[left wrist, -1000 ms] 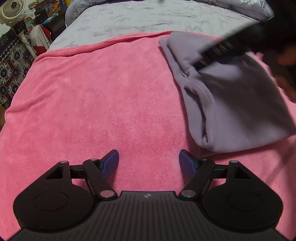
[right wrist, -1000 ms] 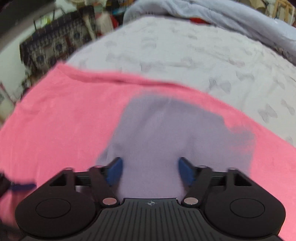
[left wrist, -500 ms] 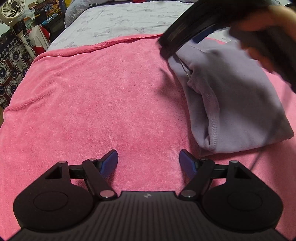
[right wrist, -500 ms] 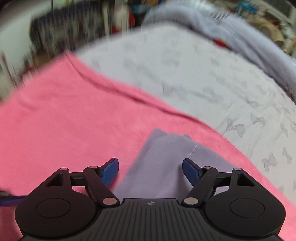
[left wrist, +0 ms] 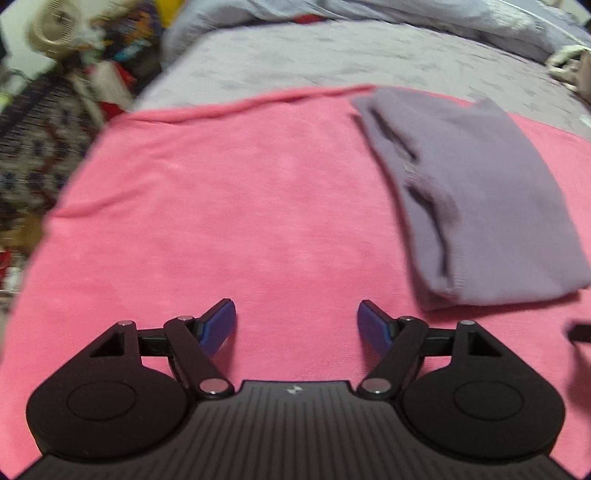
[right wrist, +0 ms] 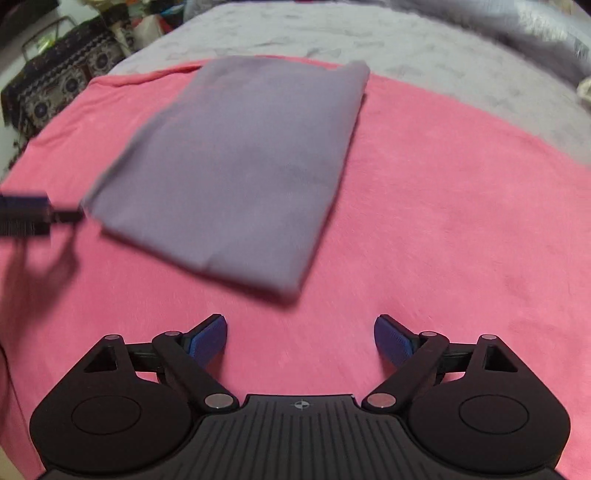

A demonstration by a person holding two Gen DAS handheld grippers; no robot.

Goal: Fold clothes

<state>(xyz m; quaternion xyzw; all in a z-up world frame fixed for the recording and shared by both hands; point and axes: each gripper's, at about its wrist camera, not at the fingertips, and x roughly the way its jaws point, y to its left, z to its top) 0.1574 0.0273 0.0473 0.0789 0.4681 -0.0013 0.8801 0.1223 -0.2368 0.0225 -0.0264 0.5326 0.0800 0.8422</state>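
Right gripper (right wrist: 300, 334): jaws spread wide, just been opening further, nothing between them, only pink towel (right wrist: 443, 221) under the blue pads. Left gripper (left wrist: 296, 326): jaws also apart though just narrowed a little, likewise empty over bare towel.

Task item: lilac garment (right wrist: 240, 162), folded into a flat rectangle on the towel. From the right wrist view it lies at about 11 o'clock of the pads, near but not touching. From the left wrist view the same garment (left wrist: 465, 199) sits at 1 to 2 o'clock, its layered, hemmed edges turned toward the left gripper.

Judgement: fold looks essentially done; the step in hand reads as releasing and backing clear, or a last tidy. To do it well, both tools should lift away without snagging the open layered edge. If another fold is wanted, the near short edge is the place to pinch, both corners together, carried toward 12 o'clock so the layers stay aligned.

Surroundings: grey patterned bedsheet (left wrist: 332, 62) beyond the towel at 12 o'clock; bunched pale duvet (left wrist: 461, 18) farther back; blurred clutter and a patterned dark fabric (right wrist: 62, 92) at 10 o'clock. Left gripper's tip shows at 9 o'clock in the right wrist view, just beside the garment's near corner, the one thing likely to catch it.
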